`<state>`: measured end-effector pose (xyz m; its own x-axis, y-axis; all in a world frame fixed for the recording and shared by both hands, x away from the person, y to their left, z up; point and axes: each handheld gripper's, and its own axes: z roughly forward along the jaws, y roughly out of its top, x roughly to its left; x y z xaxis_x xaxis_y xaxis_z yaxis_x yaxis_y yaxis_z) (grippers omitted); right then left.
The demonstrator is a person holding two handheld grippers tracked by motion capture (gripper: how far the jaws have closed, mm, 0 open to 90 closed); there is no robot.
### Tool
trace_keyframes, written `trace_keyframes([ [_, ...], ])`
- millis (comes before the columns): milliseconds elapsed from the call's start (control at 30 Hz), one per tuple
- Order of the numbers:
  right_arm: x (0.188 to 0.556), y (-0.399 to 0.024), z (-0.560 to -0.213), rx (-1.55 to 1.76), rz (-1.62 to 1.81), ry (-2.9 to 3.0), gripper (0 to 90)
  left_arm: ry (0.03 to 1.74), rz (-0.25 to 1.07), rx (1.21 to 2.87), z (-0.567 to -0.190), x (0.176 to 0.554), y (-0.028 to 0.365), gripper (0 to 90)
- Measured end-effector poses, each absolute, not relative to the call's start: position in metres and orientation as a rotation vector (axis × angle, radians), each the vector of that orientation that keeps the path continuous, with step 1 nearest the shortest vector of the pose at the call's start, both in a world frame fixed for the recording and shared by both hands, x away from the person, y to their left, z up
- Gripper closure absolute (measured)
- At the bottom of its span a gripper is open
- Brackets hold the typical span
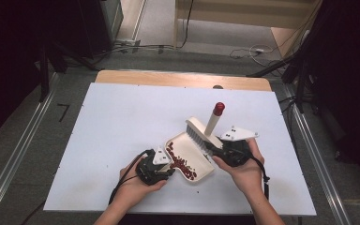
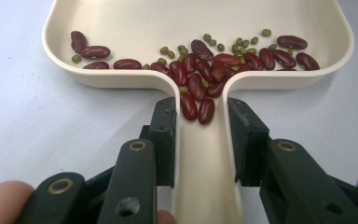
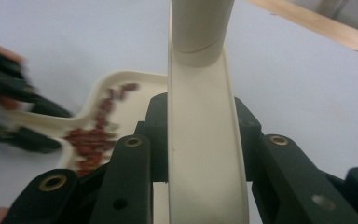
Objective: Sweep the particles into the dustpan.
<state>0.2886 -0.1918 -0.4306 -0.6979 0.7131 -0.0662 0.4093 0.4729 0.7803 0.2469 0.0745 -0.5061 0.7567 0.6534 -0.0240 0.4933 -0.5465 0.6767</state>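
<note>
While the high view looks down on the white desk [image 1: 122, 122], the cream dustpan [image 1: 190, 157] lies near its front middle, with the left gripper [image 1: 161, 164] at the pan's handle end and the right gripper [image 1: 225, 149] just right of the pan, carrying a cream brush [image 1: 201, 130] whose red-capped handle [image 1: 219, 108] points away from the pan. From the left gripper view, the jaws are clenched on the dustpan's narrow handle channel [image 2: 205, 158], and red beans [image 2: 200, 77] with small green beans [image 2: 240, 44] sit heaped against the pan's rear wall and spill into that channel. Stiff, light plastic like this should handle easily by the handle, though the smooth beans would likely roll out if the pan tips. Seen in the right gripper view, the jaws grasp the brush's flat handle [image 3: 205, 154], with the dustpan [image 3: 116, 88] blurred beyond at left.
</note>
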Motion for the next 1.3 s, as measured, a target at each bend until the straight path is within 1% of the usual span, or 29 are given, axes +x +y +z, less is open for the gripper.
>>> trace_keyframes([
  [133, 0.300, -0.201, -0.451, 1.020, 1.038, 2.295, 65.4, 0.849, 0.298, 2.279, -0.504, 0.247, 0.080, 66.6],
  [267, 0.302, -0.196, -0.462, 1.055, 0.986, 2.264, 65.4, 0.836, 0.325, 2.315, -0.499, 0.245, 0.080, 66.5],
  [533, 0.289, -0.173, -0.467, 1.050, 0.974, 2.294, 65.4, 0.828, 0.316, 2.330, -0.498, 0.244, 0.081, 66.6],
  [733, 0.278, -0.158, -0.465, 1.053, 1.054, 2.343, 65.4, 0.829, 0.309, 2.332, -0.499, 0.245, 0.081, 66.6],
  [933, 0.266, -0.148, -0.452, 1.007, 1.170, 2.391, 65.4, 0.830, 0.299, 2.311, -0.501, 0.245, 0.083, 66.5],
  [1133, 0.269, -0.166, -0.437, 1.028, 1.217, 2.329, 65.4, 0.822, 0.296, 2.312, -0.502, 0.246, 0.084, 66.5],
  [1300, 0.277, -0.176, -0.447, 1.069, 1.141, 2.287, 65.4, 0.821, 0.302, 2.315, -0.502, 0.246, 0.084, 66.5],
])
